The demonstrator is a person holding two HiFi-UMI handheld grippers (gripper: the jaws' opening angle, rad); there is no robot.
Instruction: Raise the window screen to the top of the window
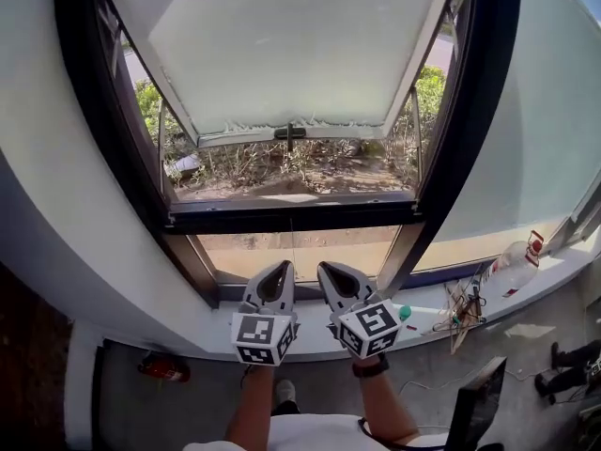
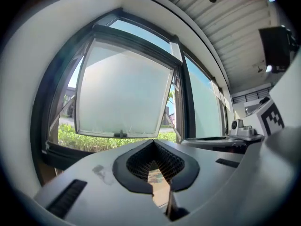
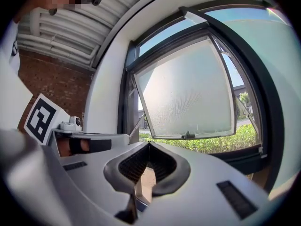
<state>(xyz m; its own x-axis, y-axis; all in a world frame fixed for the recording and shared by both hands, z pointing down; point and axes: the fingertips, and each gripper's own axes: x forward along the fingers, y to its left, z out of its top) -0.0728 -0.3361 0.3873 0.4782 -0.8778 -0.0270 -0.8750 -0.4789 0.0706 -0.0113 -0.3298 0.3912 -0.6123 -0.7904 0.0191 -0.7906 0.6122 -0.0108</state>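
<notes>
The window frame (image 1: 470, 111) is finished in black, and its pane (image 1: 291, 45) is frosted a milky white. Green shrubs (image 1: 147, 101) are seen outside. The left gripper (image 1: 280, 269) and right gripper (image 1: 326, 271) are moulded in light grey, with black, finely ribbed pads (image 2: 141, 163); black square patterns on white are carried by their marker cubes (image 1: 264, 336). The sill (image 1: 427, 299) is painted white. A red-brown brick wall (image 3: 51, 84) is shown in the right gripper view. A black wristband (image 1: 371, 366) is worn.

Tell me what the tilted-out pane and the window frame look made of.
The pane looks like frosted glass, or glass with a matte film. It is milky, and light passes through but no view does. The frame is probably coated metal, since it is black, smooth and slim with a faint sheen, though plastic is possible.
</notes>
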